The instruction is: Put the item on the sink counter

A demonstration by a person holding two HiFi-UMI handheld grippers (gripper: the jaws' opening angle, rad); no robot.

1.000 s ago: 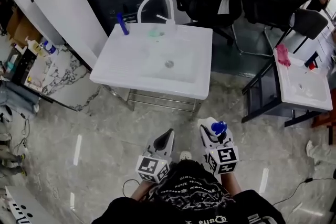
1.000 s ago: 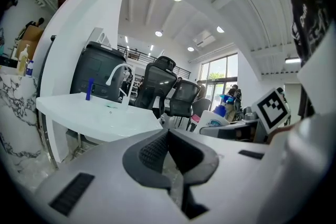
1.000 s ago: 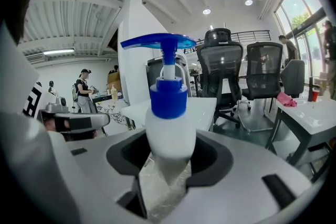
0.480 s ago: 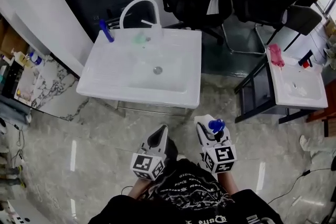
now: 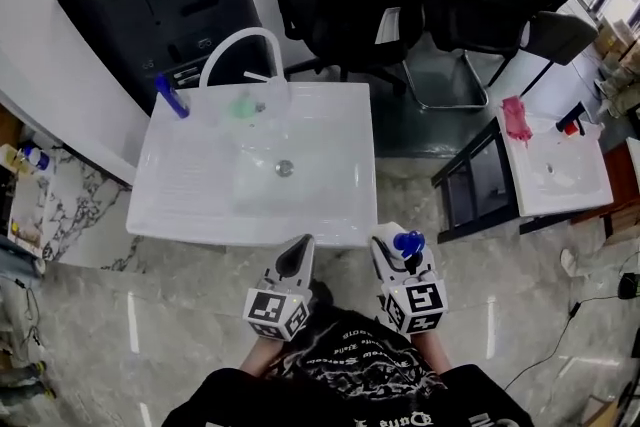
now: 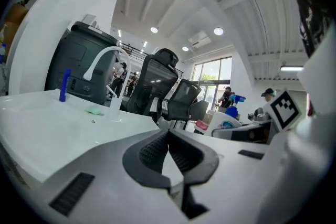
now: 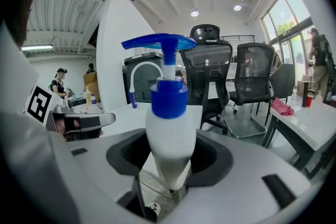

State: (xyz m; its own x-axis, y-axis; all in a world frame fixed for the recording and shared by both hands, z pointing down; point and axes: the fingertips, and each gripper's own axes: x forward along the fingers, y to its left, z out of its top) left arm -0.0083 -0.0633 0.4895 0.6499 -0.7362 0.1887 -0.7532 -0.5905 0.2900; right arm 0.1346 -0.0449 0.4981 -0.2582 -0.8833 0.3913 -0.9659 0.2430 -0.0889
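In the head view, the right gripper (image 5: pixel 396 253) holds a white bottle (image 5: pixel 402 260) with a blue pump (image 5: pixel 409 242), just short of the near edge of the sink (image 5: pixel 190 215). The left gripper (image 5: pixel 298 258) hangs beside it, equally close to that edge. The bottle is in hand but not yet over the counter. What seems left is to carry it forward, stand it on the flat rim and let go.

In the left gripper view, the left gripper (image 6: pixel 169 150) has its jaws together with nothing between them. The sink (image 6: pixel 47 128) and faucet (image 6: pixel 101 59) lie ahead.

In the right gripper view, the right gripper (image 7: pixel 169 178) is clamped on the lower body of the bottle (image 7: pixel 169 136). The bottle's long axis runs out along the jaws, base toward the camera and pump (image 7: pixel 160 42) leading. The spout points to the picture's left, toward the other gripper's side. The bottle likely needs its base turned down before it is set on the sink.
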